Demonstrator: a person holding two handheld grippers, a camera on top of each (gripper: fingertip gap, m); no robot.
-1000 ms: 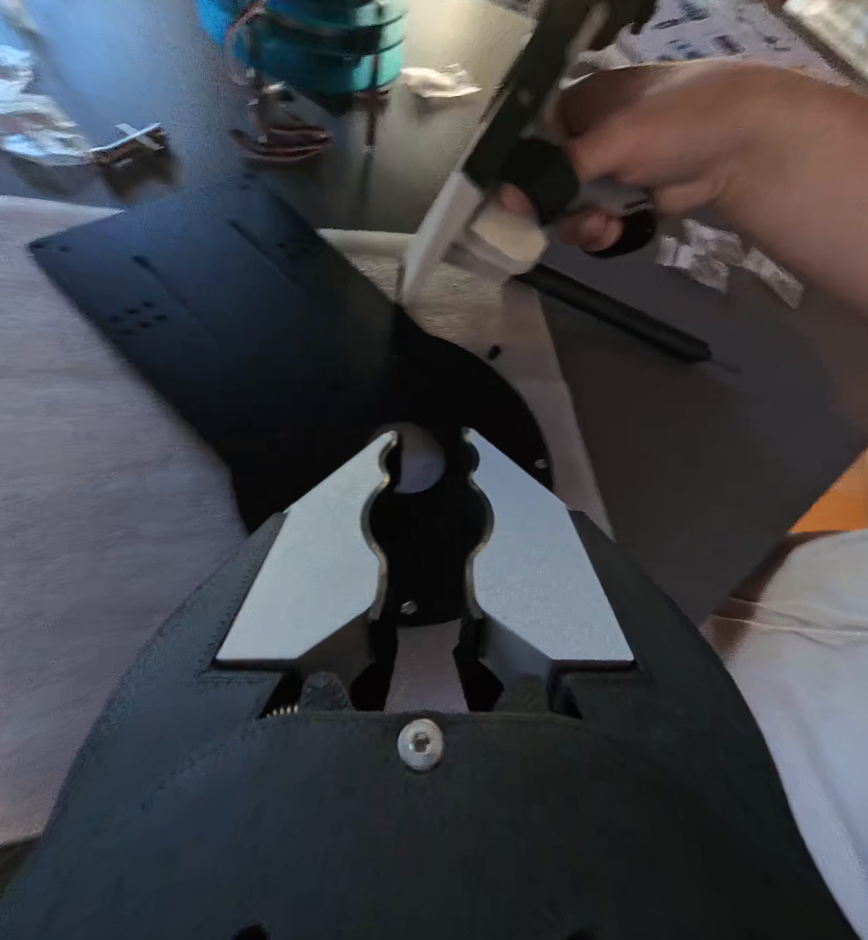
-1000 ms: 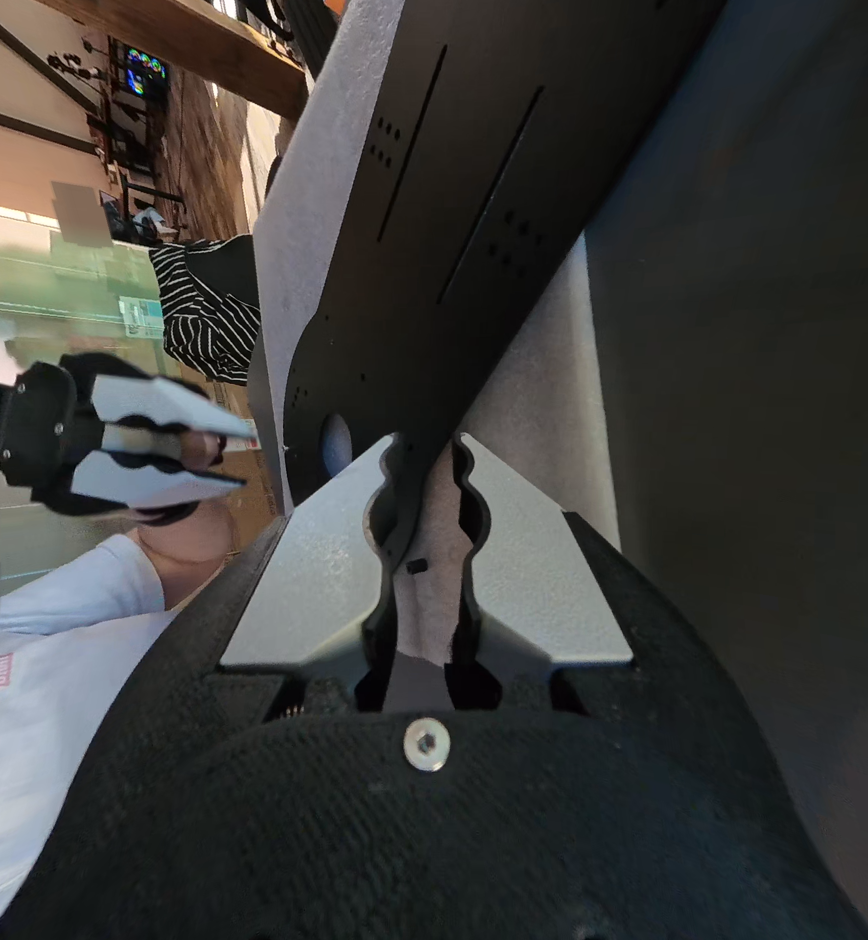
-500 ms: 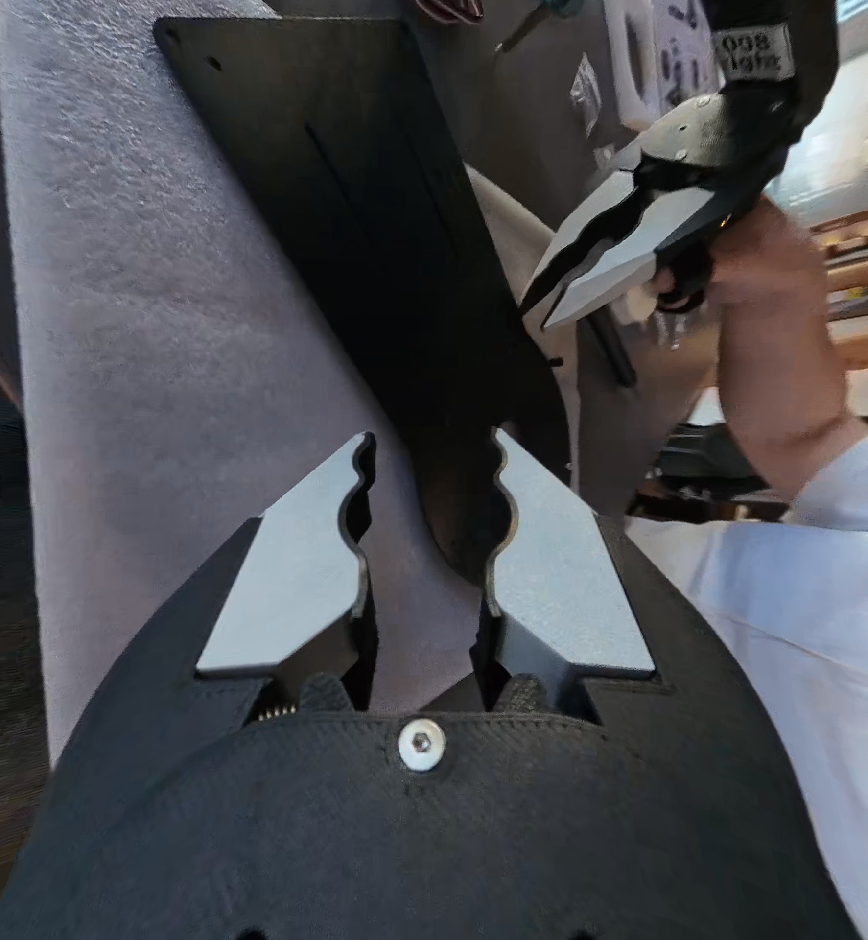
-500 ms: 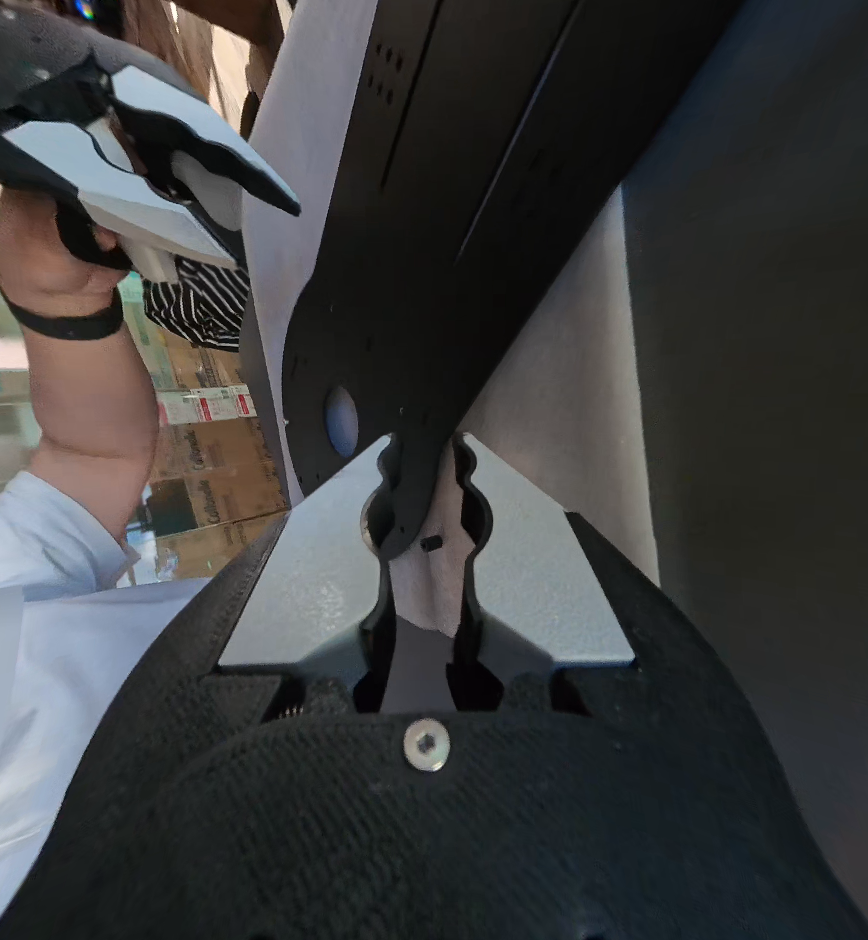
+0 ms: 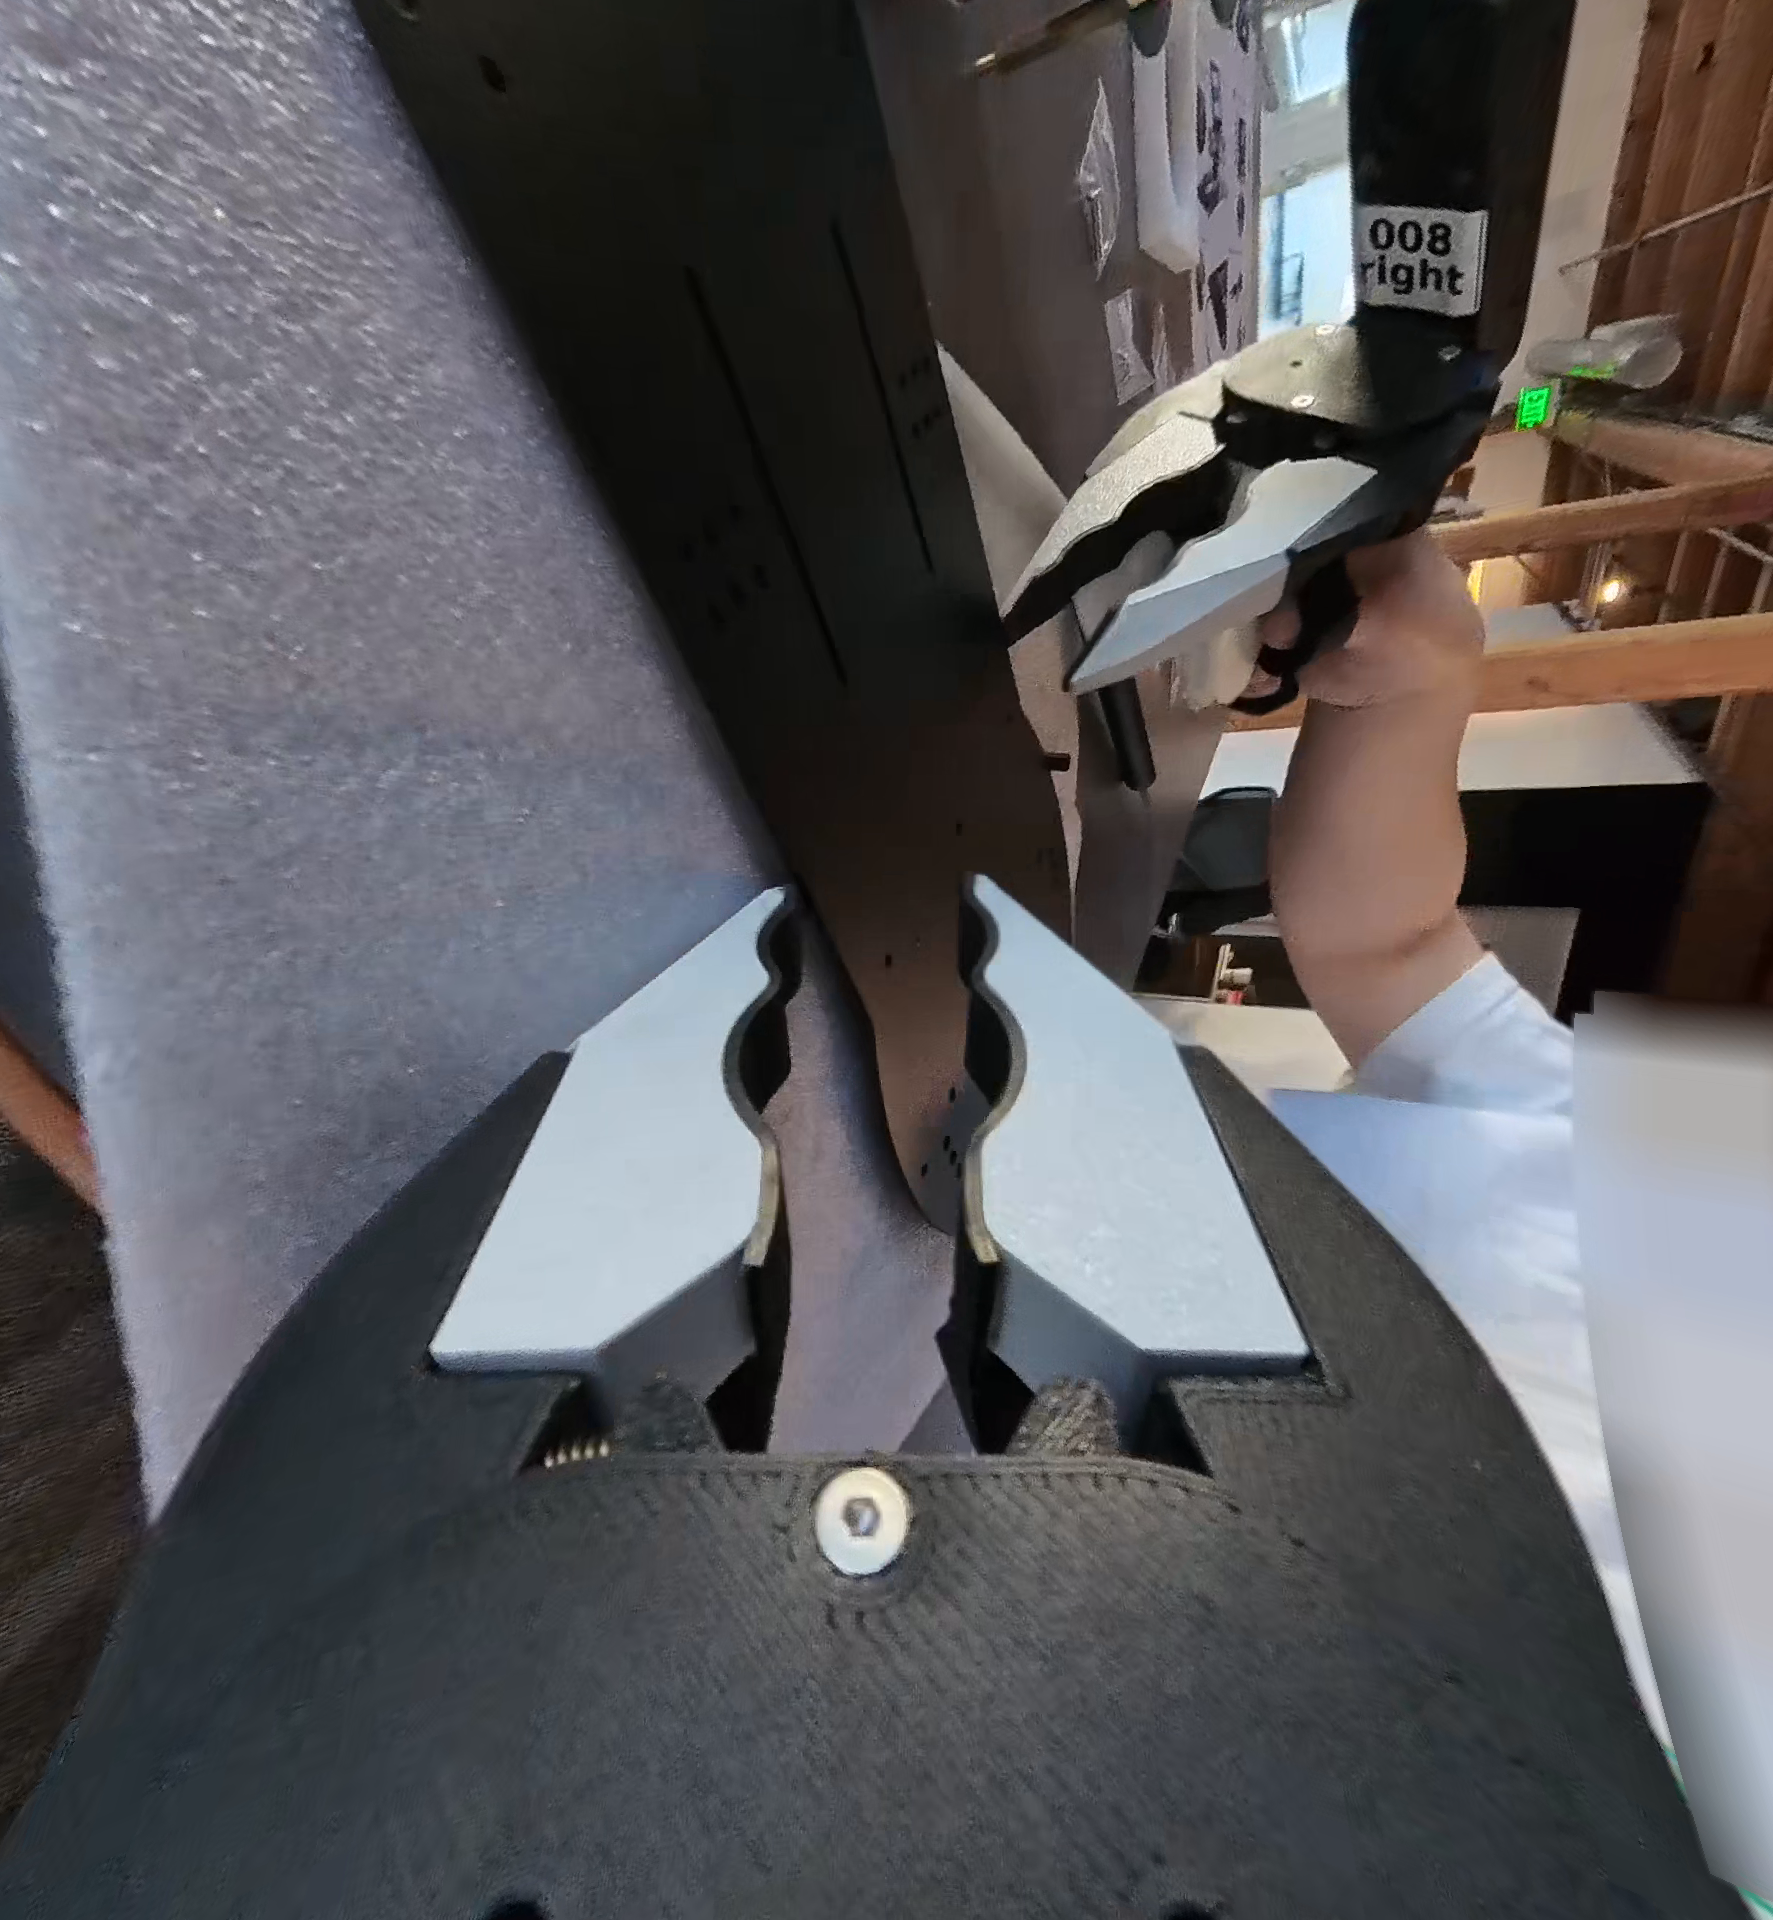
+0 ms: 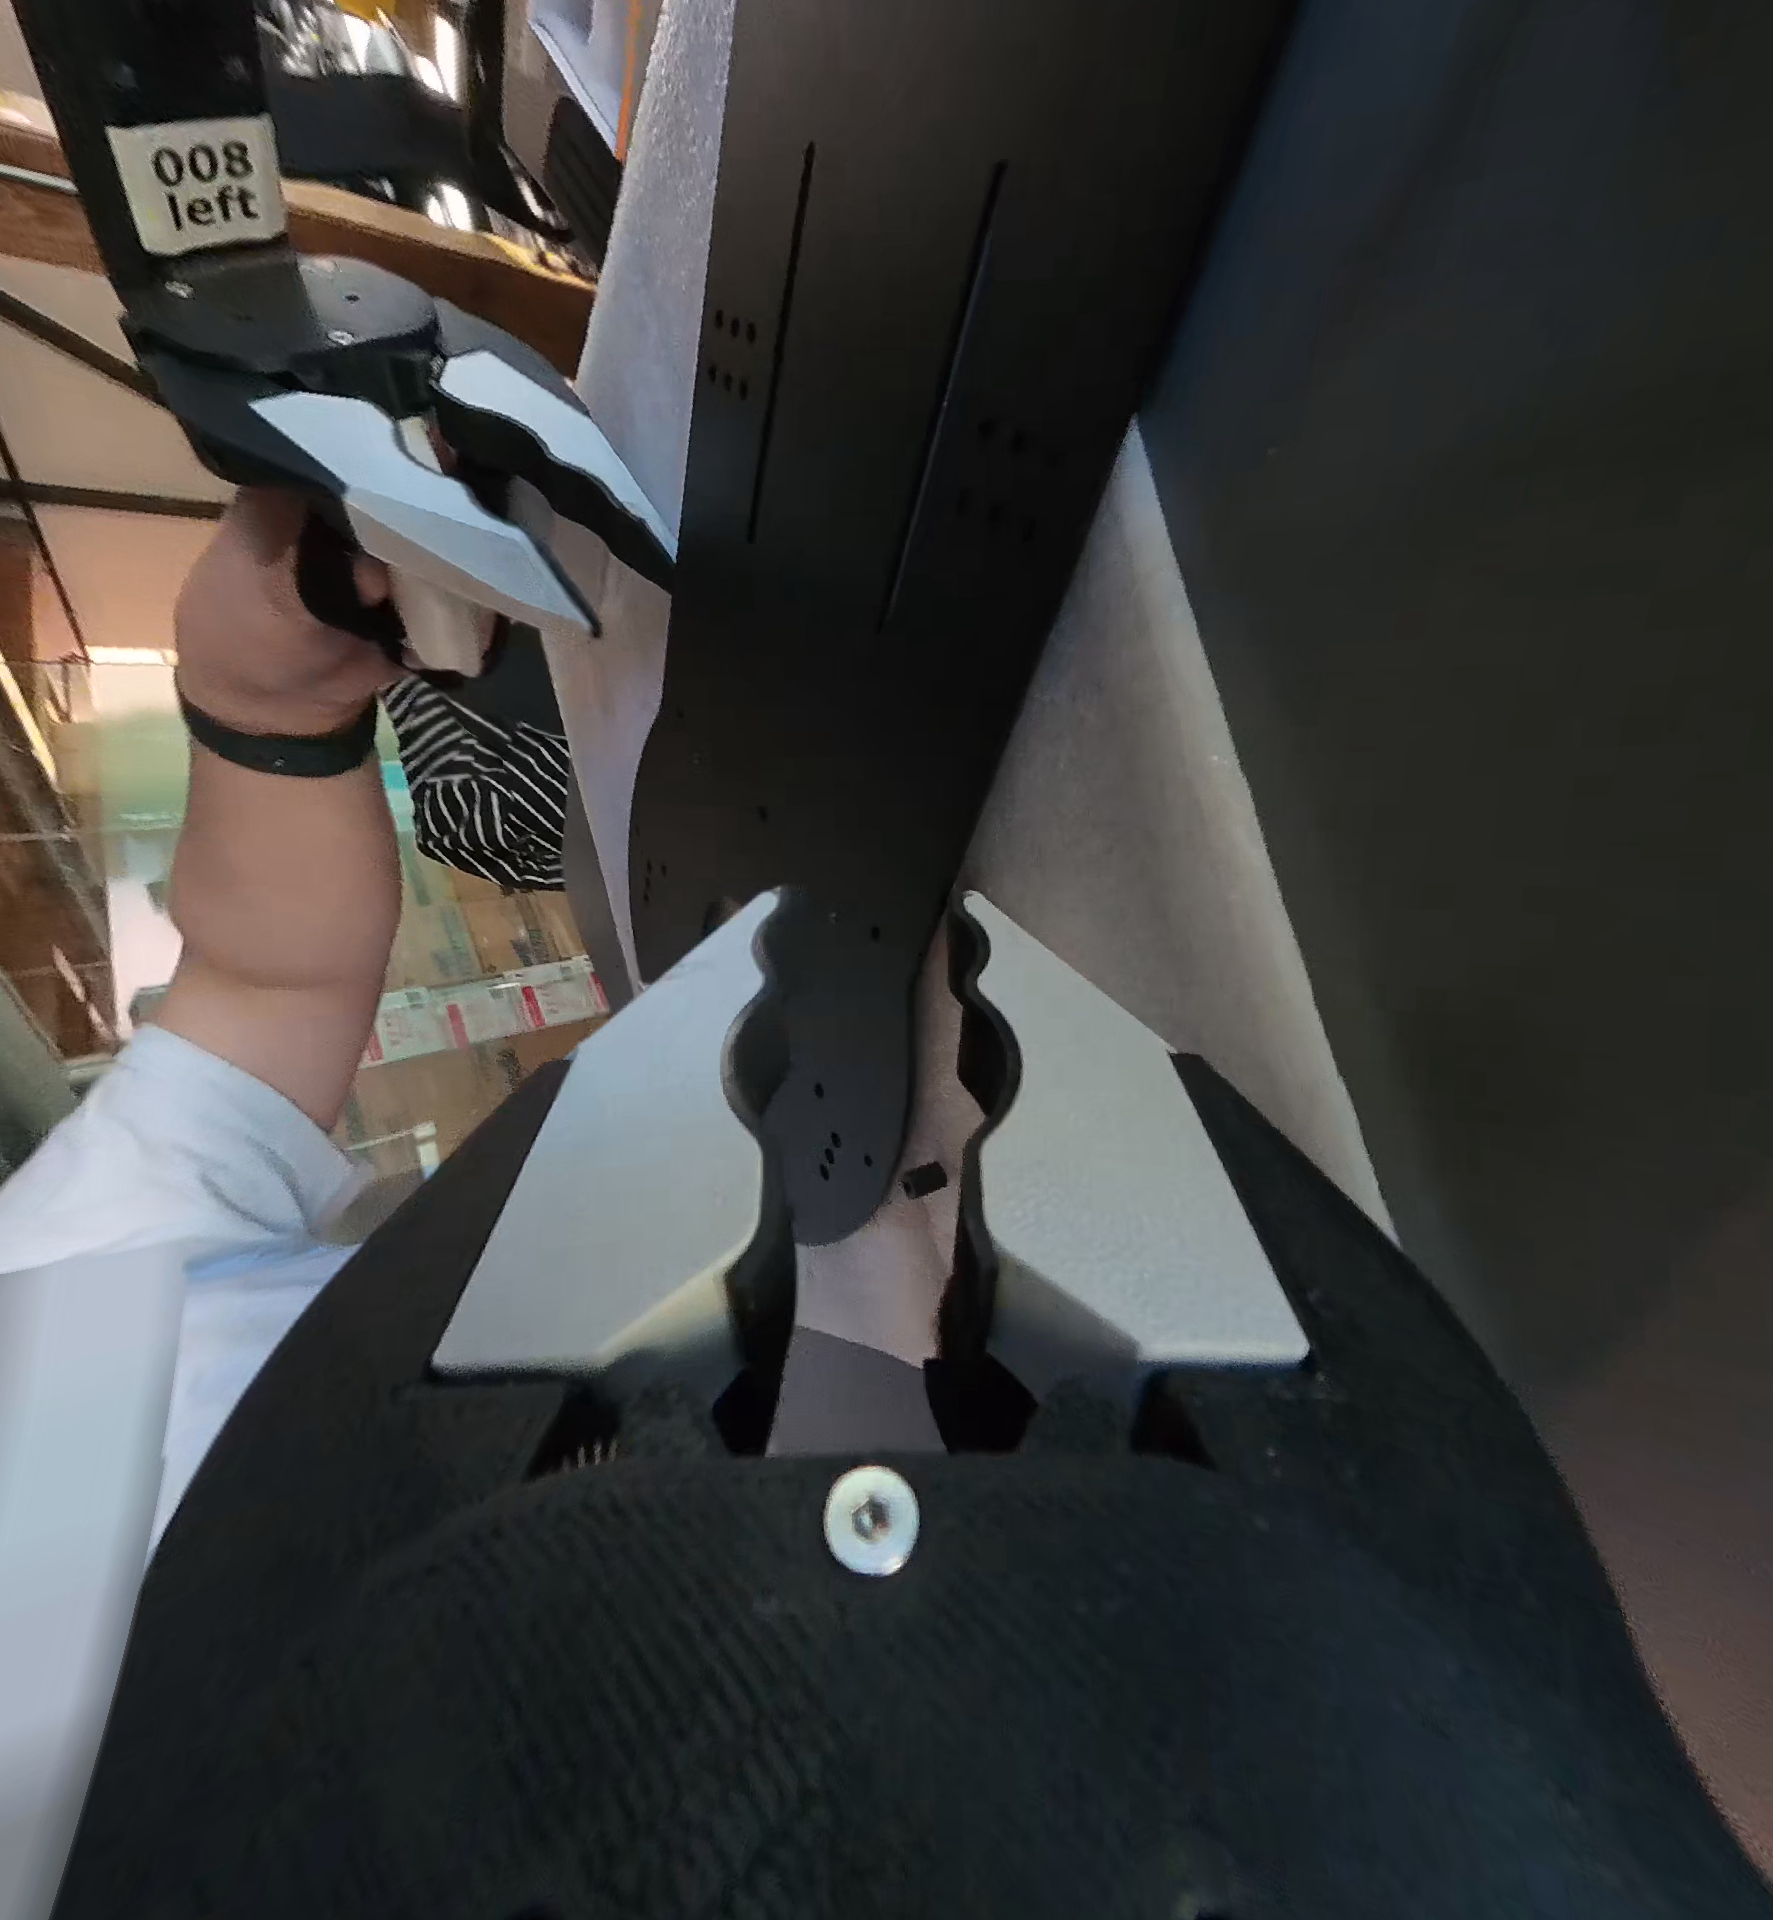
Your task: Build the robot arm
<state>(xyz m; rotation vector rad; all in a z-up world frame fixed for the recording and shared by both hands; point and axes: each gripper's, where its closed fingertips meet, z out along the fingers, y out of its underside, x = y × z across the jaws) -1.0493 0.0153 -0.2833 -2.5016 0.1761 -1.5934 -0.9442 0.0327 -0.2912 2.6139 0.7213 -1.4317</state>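
Observation:
A long black metal plate [image 5: 705, 416] with slots and small holes lies on a grey foam sheet [image 5: 290, 623]. My left gripper [image 5: 877, 904] is open, with the plate's rounded end between its fingers and a gap on the left side. My right gripper [image 6: 866, 904] is open around the same kind of rounded end of the plate [image 6: 861, 520]. A small black standoff [image 6: 921, 1181] lies on the foam beside that end. The right gripper also shows in the left wrist view [image 5: 1038, 649], open at the plate's edge. The left gripper also shows in the right wrist view [image 6: 633, 587], open at the plate's edge.
The foam sheet [image 6: 1069, 935] rests on a dark grey tabletop [image 6: 1484, 623]. A thin black rod [image 5: 1126, 743] lies past the plate. A person's arms and white sleeves [image 5: 1433, 1060] hold both grippers. Wooden beams and stacked boxes fill the background. Spacing between my two grippers at the tips: around 12 cm.
Both grippers have swung round to the plate's edges. The left gripper opened from a narrow gap, then narrowed a little. The right gripper's fingers have spread slightly wider.

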